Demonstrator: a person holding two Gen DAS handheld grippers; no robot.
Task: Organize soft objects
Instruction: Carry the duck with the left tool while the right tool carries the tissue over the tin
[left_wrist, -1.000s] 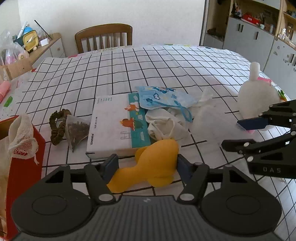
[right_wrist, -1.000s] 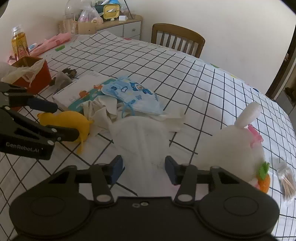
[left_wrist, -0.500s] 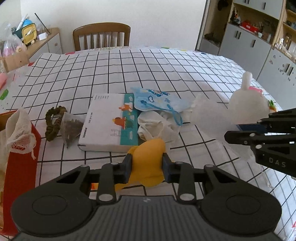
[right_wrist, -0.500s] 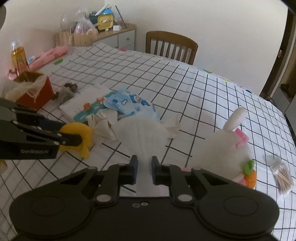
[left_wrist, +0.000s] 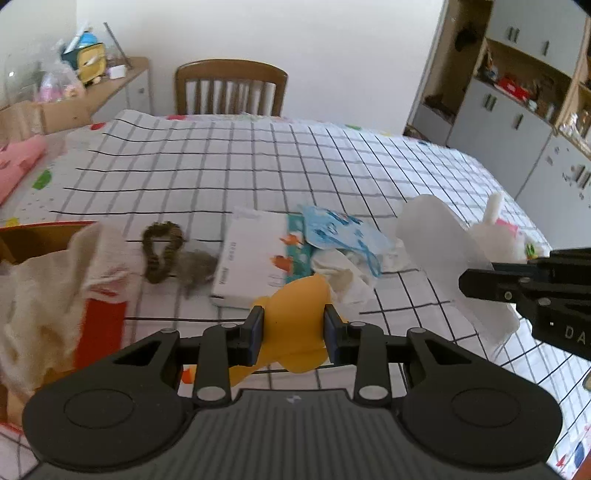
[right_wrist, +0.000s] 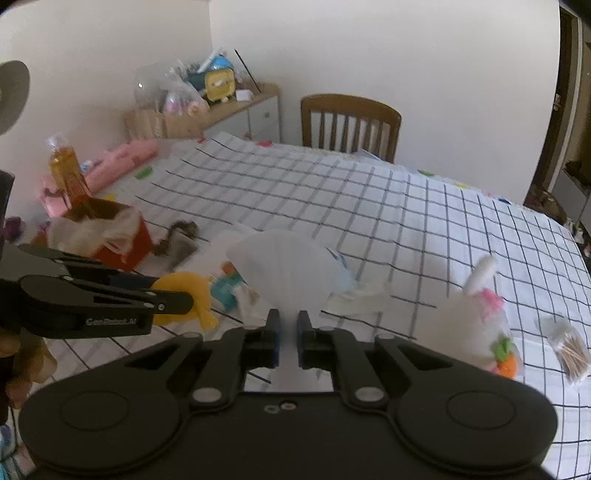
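My left gripper (left_wrist: 293, 332) is shut on a yellow soft toy (left_wrist: 301, 314) and holds it above the checked tablecloth; the toy also shows in the right wrist view (right_wrist: 184, 290). My right gripper (right_wrist: 287, 338) is shut on a white fan-shaped soft piece (right_wrist: 288, 273), lifted off the table; it also shows in the left wrist view (left_wrist: 443, 251). A blue patterned cloth (left_wrist: 340, 230) and a crumpled white cloth (left_wrist: 343, 273) lie by a white picture box (left_wrist: 255, 262). A white plush rabbit (right_wrist: 476, 314) sits at the right.
A red box (left_wrist: 99, 332) with a white mesh cloth (left_wrist: 48, 280) stands at the left. A brown braided ring (left_wrist: 160, 251) and a grey sachet (left_wrist: 195, 267) lie beside it. A bag of sticks (right_wrist: 570, 349) lies far right. A chair (left_wrist: 231, 88) stands behind the table.
Both grippers went from open to shut: the left closed on the yellow toy, the right on the white piece. Both have since lifted their loads off the table.
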